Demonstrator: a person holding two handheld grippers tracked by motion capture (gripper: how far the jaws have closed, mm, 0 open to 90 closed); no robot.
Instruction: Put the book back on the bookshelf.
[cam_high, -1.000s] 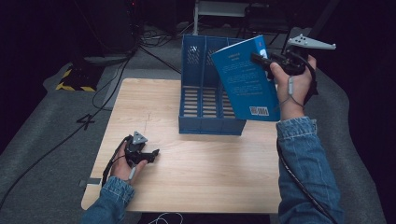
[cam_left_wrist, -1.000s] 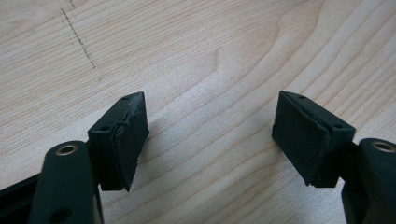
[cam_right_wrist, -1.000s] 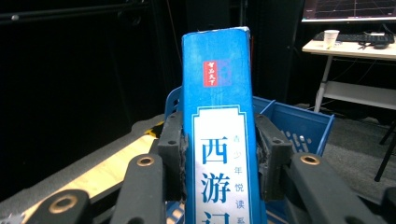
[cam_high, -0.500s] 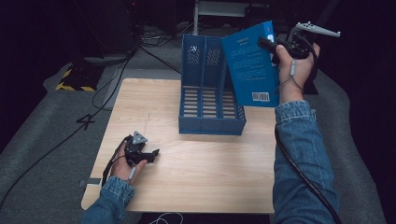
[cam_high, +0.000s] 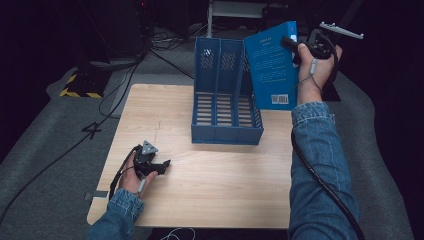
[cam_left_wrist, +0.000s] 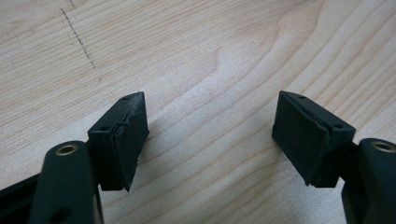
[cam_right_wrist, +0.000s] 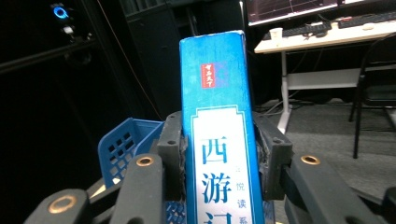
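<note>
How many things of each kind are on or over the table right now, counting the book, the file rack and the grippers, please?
Book: 1, blue, held upright in the right gripper
File rack: 1, blue, standing on the table
Grippers: 2, the left gripper resting open on the wood
Total: 4

Denim sleeves (cam_high: 320, 165); black hand-held gripper (cam_high: 150, 162) with brass screws, grey three-cornered plate.
</note>
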